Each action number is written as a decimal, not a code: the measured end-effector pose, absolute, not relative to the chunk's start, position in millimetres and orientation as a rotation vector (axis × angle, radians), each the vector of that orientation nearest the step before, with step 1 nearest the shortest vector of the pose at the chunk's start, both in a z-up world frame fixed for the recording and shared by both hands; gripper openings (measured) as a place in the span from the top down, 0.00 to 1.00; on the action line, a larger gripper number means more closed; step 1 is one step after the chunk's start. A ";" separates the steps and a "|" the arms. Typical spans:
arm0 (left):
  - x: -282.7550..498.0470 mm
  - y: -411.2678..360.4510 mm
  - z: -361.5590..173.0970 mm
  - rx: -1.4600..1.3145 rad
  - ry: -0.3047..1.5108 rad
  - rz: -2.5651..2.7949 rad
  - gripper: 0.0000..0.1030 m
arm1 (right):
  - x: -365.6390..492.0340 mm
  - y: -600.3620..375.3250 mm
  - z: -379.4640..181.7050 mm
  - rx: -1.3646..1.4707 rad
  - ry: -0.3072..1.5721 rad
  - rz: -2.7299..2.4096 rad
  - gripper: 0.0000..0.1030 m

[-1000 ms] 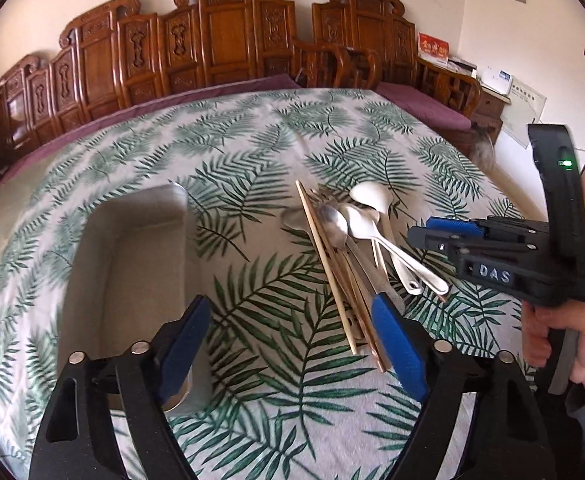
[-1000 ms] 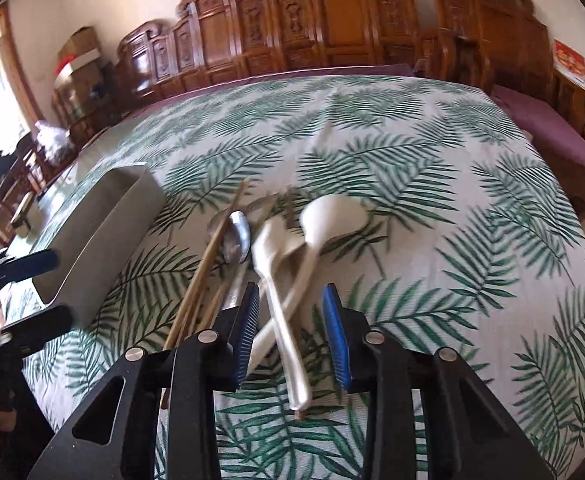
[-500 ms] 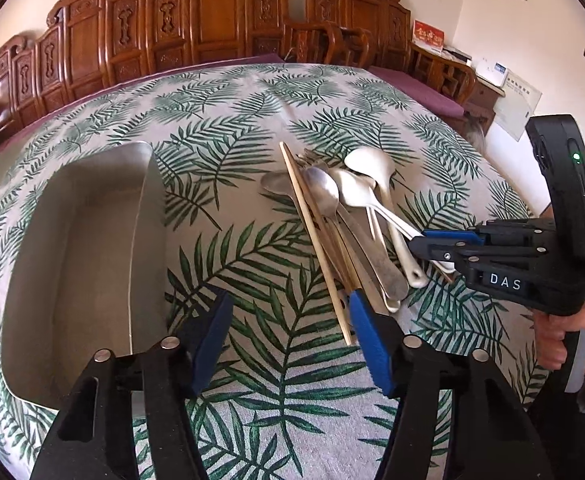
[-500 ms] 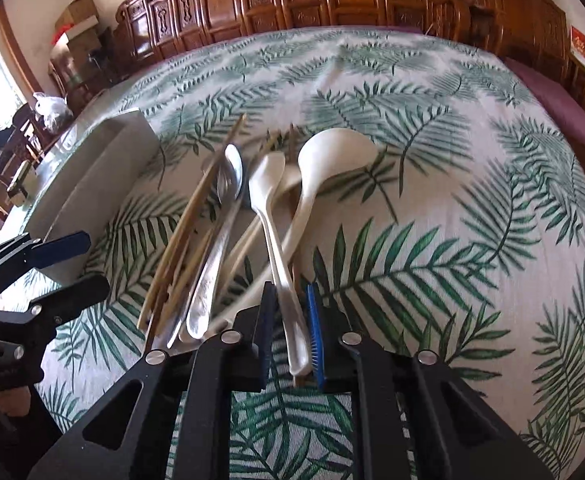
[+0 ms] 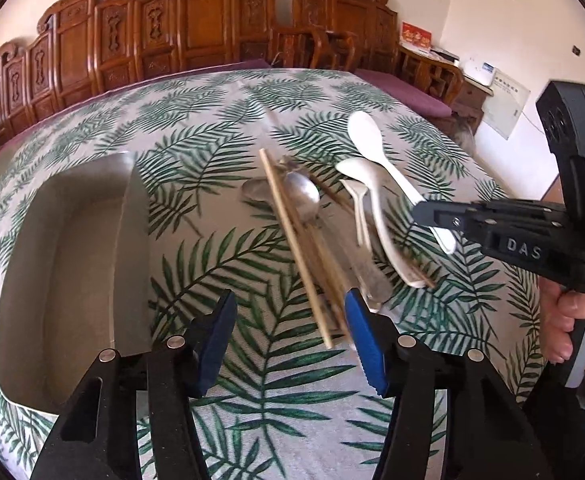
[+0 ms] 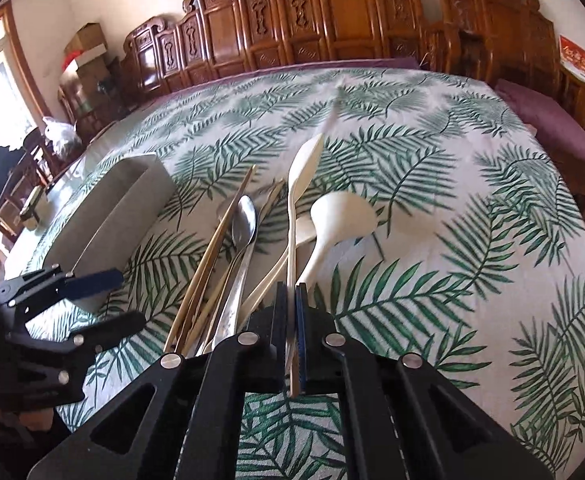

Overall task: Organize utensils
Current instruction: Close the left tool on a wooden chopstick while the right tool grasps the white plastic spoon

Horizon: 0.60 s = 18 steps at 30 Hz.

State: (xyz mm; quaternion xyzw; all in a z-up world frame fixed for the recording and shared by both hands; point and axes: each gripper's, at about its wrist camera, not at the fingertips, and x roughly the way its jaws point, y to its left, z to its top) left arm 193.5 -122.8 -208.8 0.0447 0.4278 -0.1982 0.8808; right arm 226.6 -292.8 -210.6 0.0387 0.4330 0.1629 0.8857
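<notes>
Our right hand-held gripper just closed and lifted the white spoon, pinching its handle. Our left hand-held gripper has been closing but is spread, pinching nothing, beside the chopsticks.

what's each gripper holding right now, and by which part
The right gripper pinches a white plastic spoon near its handle end. The left gripper holds nothing, its jaws closing.

Utensils — heaped beside tray
</notes>
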 end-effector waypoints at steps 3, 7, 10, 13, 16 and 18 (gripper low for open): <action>195.3 -132.5 -214.6 0.109 0.912 -0.424 0.56 | 226.5 -290.4 -210.3 0.067 0.897 0.340 0.95; 199.6 -142.3 -227.7 0.139 0.949 -0.416 0.65 | 227.1 -288.1 -210.2 0.053 0.894 0.337 0.95; 204.1 -144.5 -232.8 0.148 0.963 -0.396 0.71 | 227.7 -288.9 -209.2 0.061 0.889 0.332 0.95; 206.3 -142.8 -233.8 0.132 0.970 -0.387 0.78 | 227.3 -288.3 -208.8 0.063 0.888 0.328 0.95; 211.6 -141.3 -238.5 0.126 0.989 -0.369 0.80 | 227.4 -285.6 -209.3 0.059 0.888 0.328 0.95; 211.4 -142.3 -238.6 0.132 0.987 -0.363 0.80 | 226.9 -282.6 -209.0 0.053 0.890 0.330 0.95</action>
